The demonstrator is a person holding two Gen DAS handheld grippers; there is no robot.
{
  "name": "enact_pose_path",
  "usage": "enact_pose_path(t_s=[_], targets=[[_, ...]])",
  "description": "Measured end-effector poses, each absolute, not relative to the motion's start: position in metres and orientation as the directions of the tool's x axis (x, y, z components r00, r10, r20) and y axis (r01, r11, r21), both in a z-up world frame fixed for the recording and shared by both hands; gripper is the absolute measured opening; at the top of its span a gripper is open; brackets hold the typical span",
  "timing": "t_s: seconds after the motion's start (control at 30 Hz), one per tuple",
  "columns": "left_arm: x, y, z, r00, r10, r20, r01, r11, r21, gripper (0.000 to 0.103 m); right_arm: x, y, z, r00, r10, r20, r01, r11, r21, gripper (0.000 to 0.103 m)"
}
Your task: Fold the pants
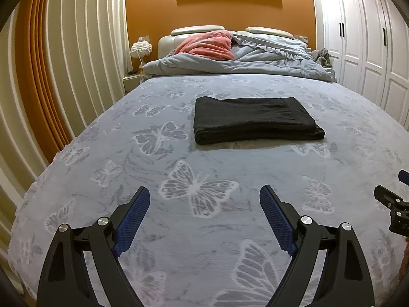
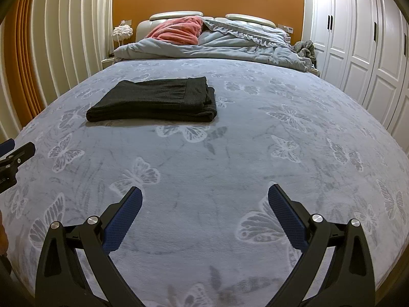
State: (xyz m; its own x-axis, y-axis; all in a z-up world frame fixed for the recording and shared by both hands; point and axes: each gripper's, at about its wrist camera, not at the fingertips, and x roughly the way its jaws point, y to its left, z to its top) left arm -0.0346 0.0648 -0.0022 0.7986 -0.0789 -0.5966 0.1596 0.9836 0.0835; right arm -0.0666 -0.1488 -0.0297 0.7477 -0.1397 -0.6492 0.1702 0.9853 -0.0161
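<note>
Dark grey pants [image 1: 255, 119] lie folded into a neat rectangle on the grey butterfly-print bedspread [image 1: 179, 158], well ahead of both grippers; they also show in the right wrist view [image 2: 156, 101], up and to the left. My left gripper [image 1: 204, 192] is open and empty, held above the bedspread near the bed's foot. My right gripper [image 2: 205, 190] is open and empty too, beside it. Part of the right gripper [image 1: 393, 202] shows at the right edge of the left wrist view, and part of the left gripper [image 2: 12, 158] at the left edge of the right wrist view.
A crumpled light blue duvet [image 1: 242, 61] and a pink blanket [image 1: 207, 44] lie at the headboard end. A white lamp [image 1: 140, 48] stands on a nightstand at the left. White wardrobe doors [image 2: 358, 38] line the right wall; curtains [image 1: 76, 64] hang at the left.
</note>
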Motion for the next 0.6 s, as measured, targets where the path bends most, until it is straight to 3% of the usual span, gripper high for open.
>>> enact_pose_path(t_s=[0.6], targets=[[-0.0334, 0.0568, -0.0088, 0.786, -0.049, -0.616, 0.163, 0.978, 0.13, 0.085, -0.0654, -0.1415, -0.028, 0.751, -0.129, -0.648, 0.159, 0.987, -0.013, 0.097]])
